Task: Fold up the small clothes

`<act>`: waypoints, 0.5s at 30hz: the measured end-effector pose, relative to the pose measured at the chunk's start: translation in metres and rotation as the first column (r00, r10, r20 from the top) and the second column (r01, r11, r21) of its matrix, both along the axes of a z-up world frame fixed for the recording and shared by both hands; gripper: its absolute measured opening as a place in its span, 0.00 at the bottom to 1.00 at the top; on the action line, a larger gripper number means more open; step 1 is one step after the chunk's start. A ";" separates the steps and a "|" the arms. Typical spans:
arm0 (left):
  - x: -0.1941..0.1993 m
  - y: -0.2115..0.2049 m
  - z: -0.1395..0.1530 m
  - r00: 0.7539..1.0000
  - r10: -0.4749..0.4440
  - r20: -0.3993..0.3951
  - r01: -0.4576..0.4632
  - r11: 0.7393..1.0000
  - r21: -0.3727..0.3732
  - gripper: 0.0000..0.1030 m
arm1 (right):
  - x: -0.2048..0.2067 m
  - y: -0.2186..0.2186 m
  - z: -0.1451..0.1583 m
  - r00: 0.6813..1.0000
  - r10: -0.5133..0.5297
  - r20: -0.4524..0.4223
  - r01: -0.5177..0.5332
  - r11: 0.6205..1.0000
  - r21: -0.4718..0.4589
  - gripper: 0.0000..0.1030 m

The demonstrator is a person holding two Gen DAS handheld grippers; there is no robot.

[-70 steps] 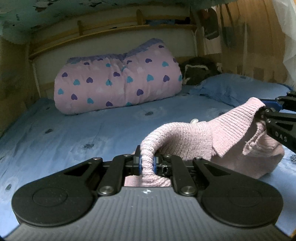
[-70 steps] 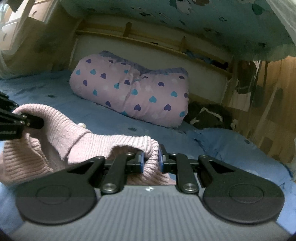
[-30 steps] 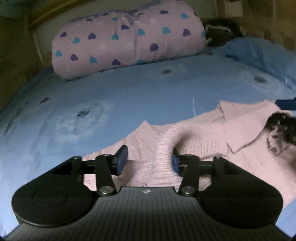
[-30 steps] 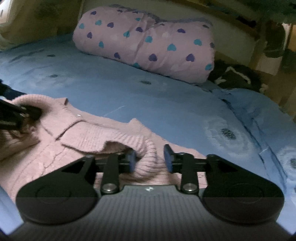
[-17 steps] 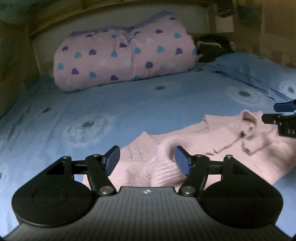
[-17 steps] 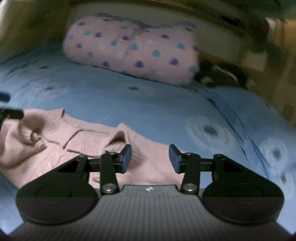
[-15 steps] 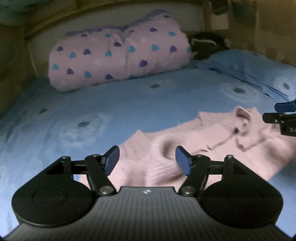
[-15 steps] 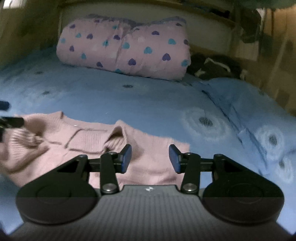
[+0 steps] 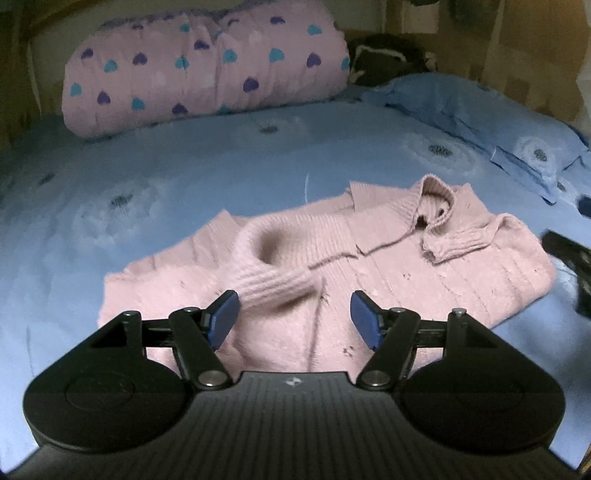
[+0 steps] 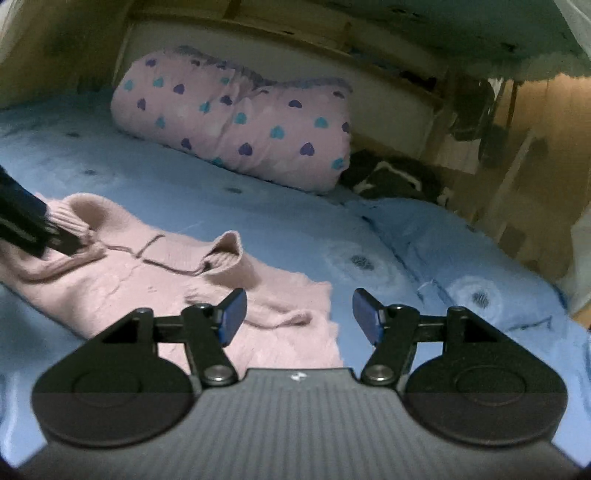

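On the bed (image 9: pixel 229 173) — one sweater (image 9: pixel 388 266), two open tools.

Blue bed sheet (image 9: pixel 155 192) printed with pale round flower motifs, dark at their centres, spread across the whole bed. Rolled pink quilt (image 9: pixel 207 70) dotted with purple and teal hearts, lying across the head of the bed against a pale headboard (image 10: pixel 388 99). Blue pillow (image 9: pixel 476 110) in matching print at the right side, its flap edge loose. Dark bundle of fabric with a pale trim (image 10: pixel 391 177) tucked between quilt and pillow, too dim to identify. Wooden rail (image 10: pixel 288 33) running above the headboard. Teal patterned cloth (image 10: pixel 461 22) hanging overhead. Brownish wall (image 10: pixel 535 155) to the right, blurred.
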State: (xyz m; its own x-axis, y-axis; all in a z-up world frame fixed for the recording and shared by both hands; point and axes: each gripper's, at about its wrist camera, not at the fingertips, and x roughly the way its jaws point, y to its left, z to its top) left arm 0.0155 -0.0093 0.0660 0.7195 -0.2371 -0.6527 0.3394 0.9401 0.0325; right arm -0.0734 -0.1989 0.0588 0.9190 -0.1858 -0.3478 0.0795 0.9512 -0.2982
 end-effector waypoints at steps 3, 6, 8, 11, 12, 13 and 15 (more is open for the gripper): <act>0.008 -0.007 -0.011 0.996 -0.005 -0.094 0.002 1.000 -0.028 0.70 | -0.014 -0.008 -0.006 0.999 -0.021 0.030 0.021 1.000 0.014 0.63; 0.006 -0.016 -0.019 0.995 0.013 -0.099 -0.011 1.000 0.029 0.70 | -0.028 -0.022 -0.005 0.999 0.015 0.036 -0.018 0.998 0.068 0.63; 0.003 -0.022 -0.022 0.997 0.021 -0.068 -0.015 0.996 0.083 0.70 | -0.029 -0.032 -0.004 0.999 0.038 0.036 -0.042 0.993 0.115 0.63; 0.004 -0.026 -0.025 0.998 0.061 -0.032 -0.057 0.990 0.127 0.70 | -0.025 -0.036 -0.007 0.997 0.068 0.035 -0.071 0.994 0.083 0.63; 0.005 -0.026 -0.026 0.997 0.078 -0.015 -0.076 0.989 0.129 0.70 | -0.021 -0.036 -0.009 0.995 0.093 0.024 -0.094 0.993 0.068 0.63; 0.007 -0.026 -0.026 0.996 0.093 0.000 -0.092 0.986 0.136 0.69 | -0.014 -0.034 -0.011 0.992 0.122 0.010 -0.123 0.991 0.058 0.63; 0.009 -0.028 -0.029 0.993 0.116 0.014 -0.117 0.981 0.157 0.68 | 0.004 -0.030 -0.013 0.985 0.170 -0.017 -0.169 0.984 0.061 0.63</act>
